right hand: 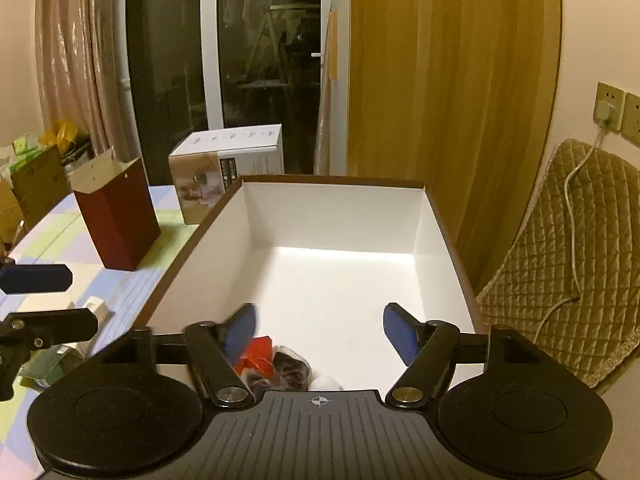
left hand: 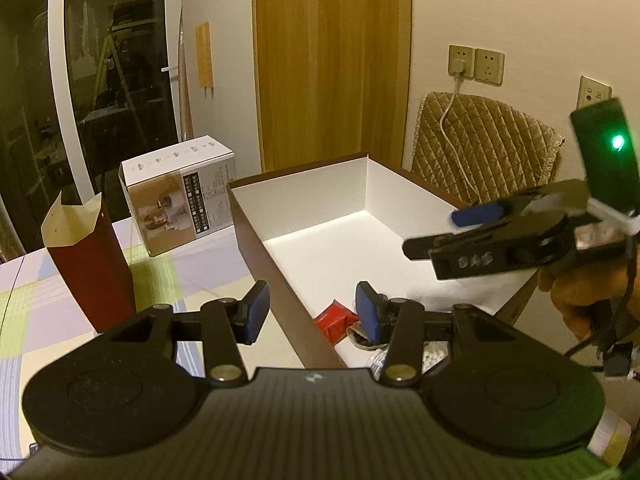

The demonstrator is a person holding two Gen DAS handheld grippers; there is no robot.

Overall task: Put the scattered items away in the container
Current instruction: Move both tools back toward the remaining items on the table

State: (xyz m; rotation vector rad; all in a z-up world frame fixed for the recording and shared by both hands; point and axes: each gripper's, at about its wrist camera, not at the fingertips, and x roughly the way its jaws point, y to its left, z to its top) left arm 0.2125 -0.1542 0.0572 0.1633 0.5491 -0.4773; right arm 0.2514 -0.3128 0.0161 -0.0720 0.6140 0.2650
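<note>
The table (right hand: 72,240), under a pastel checked cloth, fills the left of the scene. On it stands the box (right hand: 424,216), an open container with brown outer walls and a white inside, reaching from the near edge toward the far wooden door (right hand: 448,80). Its far half is bare. To the right of the box a quilted cushion (right hand: 568,272) leans on the wall below the sockets (left hand: 476,65), with a white cable (left hand: 448,108) hanging across it. On the far left of the table sit a printed carton (left hand: 180,192) and, nearer, a dark red bag (left hand: 90,264) with its top open; both are well apart from the box.

The right gripper (right hand: 320,334) hangs over the near part of the box with its jaws wide apart and nothing between the pads. A hand (left hand: 576,300) grips its handle at the right in the left wrist view. The left gripper (left hand: 312,310) straddles the near left wall of the box, jaws partly open, one pad outside the wall and one inside, gripping nothing.

In the near end of the box lie the items: a red packet (right hand: 260,354), a dark clear-wrapped packet (right hand: 292,368) touching it on the right, and a small white ball (right hand: 326,382) just beside that. A bag of small white pieces (left hand: 432,354) shows in the left wrist view, partly hidden by the gripper. On the table left of the box lie a small white object (right hand: 94,308) and green packets (right hand: 48,364), still outside.
</note>
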